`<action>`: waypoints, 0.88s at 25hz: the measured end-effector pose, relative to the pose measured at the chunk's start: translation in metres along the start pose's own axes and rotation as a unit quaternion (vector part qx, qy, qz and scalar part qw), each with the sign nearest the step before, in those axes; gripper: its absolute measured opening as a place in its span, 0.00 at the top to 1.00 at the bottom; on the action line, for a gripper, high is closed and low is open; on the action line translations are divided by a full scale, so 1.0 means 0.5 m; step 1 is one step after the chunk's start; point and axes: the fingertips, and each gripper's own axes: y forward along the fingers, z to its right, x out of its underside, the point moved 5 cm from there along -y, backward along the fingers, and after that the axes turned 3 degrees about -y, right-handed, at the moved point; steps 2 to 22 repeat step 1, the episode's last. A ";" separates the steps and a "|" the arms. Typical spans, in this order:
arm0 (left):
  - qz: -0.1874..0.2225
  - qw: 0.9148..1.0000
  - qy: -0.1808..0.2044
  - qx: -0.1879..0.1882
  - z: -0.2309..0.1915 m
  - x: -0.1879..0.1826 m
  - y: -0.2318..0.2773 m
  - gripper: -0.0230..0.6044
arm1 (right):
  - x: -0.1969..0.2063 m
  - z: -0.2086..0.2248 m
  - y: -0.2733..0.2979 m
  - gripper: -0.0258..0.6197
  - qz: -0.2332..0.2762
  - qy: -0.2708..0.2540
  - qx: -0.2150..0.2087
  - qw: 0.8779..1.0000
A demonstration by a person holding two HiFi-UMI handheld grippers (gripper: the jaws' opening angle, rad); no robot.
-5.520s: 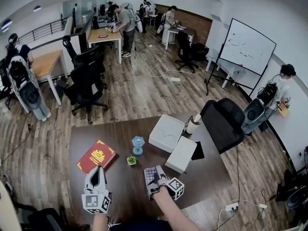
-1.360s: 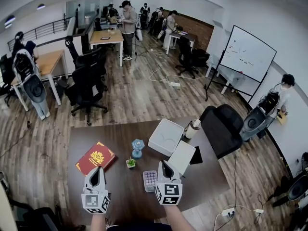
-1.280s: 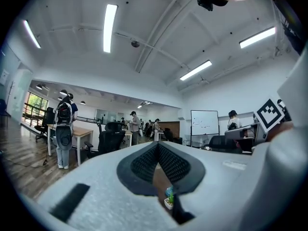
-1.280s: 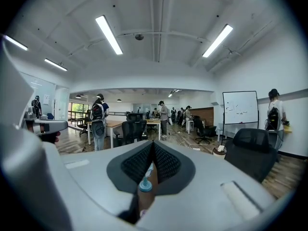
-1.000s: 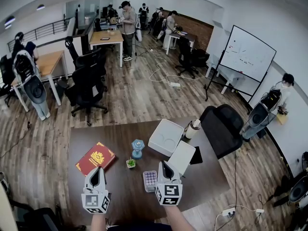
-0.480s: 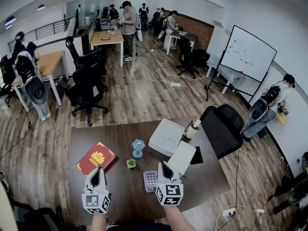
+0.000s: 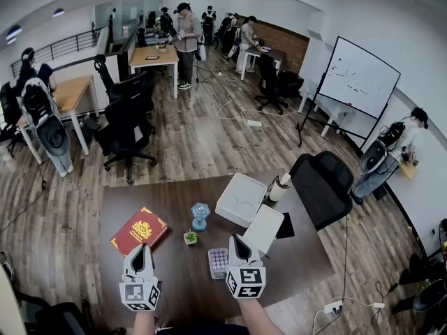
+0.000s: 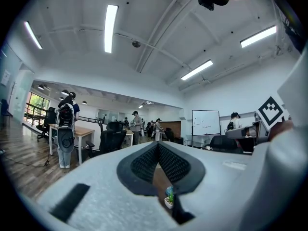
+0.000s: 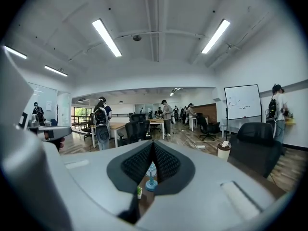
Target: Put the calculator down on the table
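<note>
Calculator (image 7: pixel 218 262) out of right claw (image 7: pixel 236 238), on table (image 7: pixel 167 194) just beside, seemingly apart.

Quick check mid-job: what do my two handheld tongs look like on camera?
The left tongs and right tongs are pale grey moulded shells tapering to a point. Each carries a white cube with black square markers at the rear. Their inner pads are black and textured. No cables show.

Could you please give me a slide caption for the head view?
Calculator lying on the dark table beside the shut right gripper, left gripper near a red book.
</note>
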 end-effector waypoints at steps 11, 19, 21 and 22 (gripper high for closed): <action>0.000 1.000 -0.001 0.000 0.001 0.000 0.000 0.97 | -0.001 0.001 -0.001 0.95 0.000 0.000 0.000 1.000; 0.000 1.000 -0.001 0.000 0.001 0.000 0.000 0.97 | -0.001 0.001 -0.001 0.95 0.000 0.000 0.000 1.000; 0.000 1.000 -0.001 0.000 0.001 0.000 0.000 0.97 | -0.001 0.001 -0.001 0.95 0.000 0.000 0.000 1.000; 0.000 1.000 -0.001 0.000 0.001 0.000 0.000 0.97 | -0.001 0.001 -0.001 0.95 0.000 0.000 0.000 1.000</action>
